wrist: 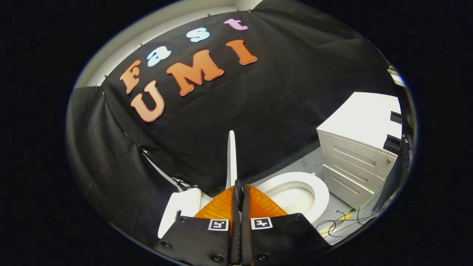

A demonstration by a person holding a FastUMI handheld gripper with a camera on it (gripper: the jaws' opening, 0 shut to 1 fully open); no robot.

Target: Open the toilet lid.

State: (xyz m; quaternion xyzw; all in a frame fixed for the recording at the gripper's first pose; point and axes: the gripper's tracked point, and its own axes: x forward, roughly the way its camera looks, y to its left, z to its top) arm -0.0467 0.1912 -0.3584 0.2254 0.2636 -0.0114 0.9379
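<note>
At the far left we're seeing the booth wall (111,155), dark cloth sagging in folds, with a pale strip of room wall (155,26) showing above its top edge. Low beside it, a thin cable or cord (162,173) is running down the cloth; we can't tell what it's attached to.

Next over, we're looking at the white toilet tank (181,210), partly cut off by the gripper body in front of it. Details on it are too small to make out.

In the middle, the gripper (239,192) is sitting with its two fingers pressed together, nearly no gap between them. The toilet lid (231,159) is standing upright, seen edge-on as a thin white blade rising just ahead of the fingertips. Its lower end is disappearing behind the fingers, so we can't tell whether the tips are pinching it or just closed next to it.

To the right of the fingers, the toilet bowl (314,188) is lying open, seat ring and inside of the bowl showing; its near-left part is hidden by the gripper.

Further right, a white drawer cabinet (354,162) is standing on the grey floor (306,164), well apart from the bowl. Loose wires (340,223) are lying on the floor near it. At the far right, dark hardware (397,142) is getting cropped; we can't identify it.
</note>
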